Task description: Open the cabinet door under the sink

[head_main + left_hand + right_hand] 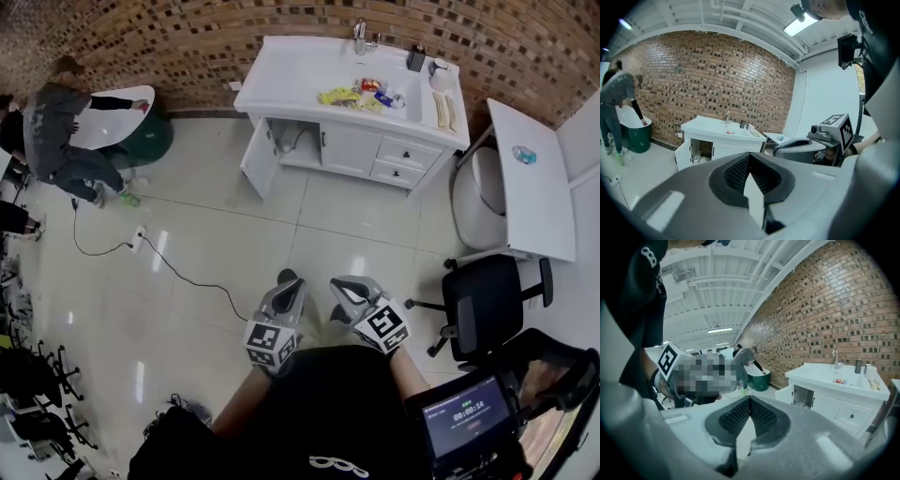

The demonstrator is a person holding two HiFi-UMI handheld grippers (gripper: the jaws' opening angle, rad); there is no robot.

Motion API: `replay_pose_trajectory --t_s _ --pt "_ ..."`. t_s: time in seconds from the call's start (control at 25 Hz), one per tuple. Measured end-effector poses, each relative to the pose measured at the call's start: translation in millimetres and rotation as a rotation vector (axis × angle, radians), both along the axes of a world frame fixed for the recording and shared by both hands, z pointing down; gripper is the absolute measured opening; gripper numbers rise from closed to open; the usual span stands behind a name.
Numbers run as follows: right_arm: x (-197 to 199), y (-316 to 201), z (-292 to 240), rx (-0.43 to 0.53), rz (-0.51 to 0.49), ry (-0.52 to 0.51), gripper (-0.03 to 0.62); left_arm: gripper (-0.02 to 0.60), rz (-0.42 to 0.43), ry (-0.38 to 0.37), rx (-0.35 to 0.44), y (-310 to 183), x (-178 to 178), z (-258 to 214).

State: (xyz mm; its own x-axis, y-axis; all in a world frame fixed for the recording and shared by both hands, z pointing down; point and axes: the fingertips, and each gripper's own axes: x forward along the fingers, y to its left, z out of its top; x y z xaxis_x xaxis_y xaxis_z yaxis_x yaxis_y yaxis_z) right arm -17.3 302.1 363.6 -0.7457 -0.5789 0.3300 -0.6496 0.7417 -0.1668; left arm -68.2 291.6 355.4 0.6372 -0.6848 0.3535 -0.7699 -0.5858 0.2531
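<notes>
Closest in, the person's black top (319, 412) fills the bottom of the head view, and 2 grippers reach out from it side by side, low over the pale tiled floor (216, 216). On the left gripper (290, 286) the ribbed pads are pressed together at the tips with nothing between them. The right gripper (342, 289) is pressed together too, and it is just as empty. Each one carries its marker cube near the wrist.

Well apart from both, across the floor and against the brick wall (169, 47), stands the white sink cabinet (281, 70). Its left cabinet door (258, 157) is already swung wide open, with pipework showing in the bay behind it. The middle door (349, 148) is closed, and 2 drawers (405, 159) sit to its right. Colourful packets (361, 94) lie in the basin below the tap (360, 36).

To the right are a white desk (534, 206) and a black office chair (487, 300). A cable (178, 272) trails over the tiles on the left, where another person (56, 131) bends over a white tub (a green bin is just beside it).
</notes>
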Motion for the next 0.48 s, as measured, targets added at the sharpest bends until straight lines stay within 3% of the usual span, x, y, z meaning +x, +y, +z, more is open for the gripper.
replay_pose_trajectory --t_s 0.48 --pt "0.3 -7.5 -7.0 0.014 -0.018 -0.009 -0.009 0.015 -0.037 0.005 0.008 0.0 -4.0 -6.1"
